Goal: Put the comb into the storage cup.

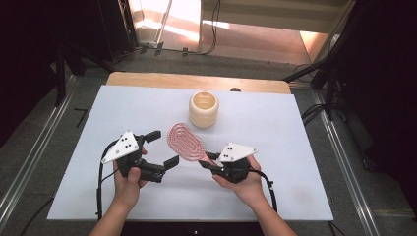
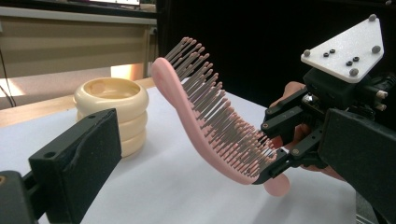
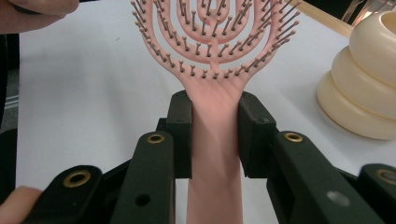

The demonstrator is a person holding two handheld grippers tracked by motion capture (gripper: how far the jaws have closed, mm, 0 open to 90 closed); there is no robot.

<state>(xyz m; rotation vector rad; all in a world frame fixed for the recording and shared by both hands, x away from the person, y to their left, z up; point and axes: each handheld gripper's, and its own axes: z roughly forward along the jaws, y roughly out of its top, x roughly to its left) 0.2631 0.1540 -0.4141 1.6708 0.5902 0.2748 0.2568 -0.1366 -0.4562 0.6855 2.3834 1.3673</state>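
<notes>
So starting at the left: the left gripper (image 1: 158, 147) is wide open and holding nothing, jaws spread well apart and aimed at the brush head from the left side. In the left gripper view you can see its two pads framing the scene with plenty of gap between them.

Middle of the table, the pink hairbrush (image 1: 185, 141) is up off the white table (image 1: 295, 196), tilted, bristles facing up and to the left. It's one of those vented brushes with looping ribs.

On the right, the right gripper (image 3: 215, 135) is clamped on the brush handle, right where the handle meets the head. The right gripper view shows both pads pressed against the sides of the handle.

Further back, a bit to the right of the brush head, sits a cream ribbed cup (image 1: 203, 109), upright and well apart from both grippers.

Progress-wise, I'd say the pickup is done and what's left is probably a handover to the left gripper or dropping the brush into the cup. Can't tell which.

Count: one hairbrush, one cup, two grippers.
</notes>
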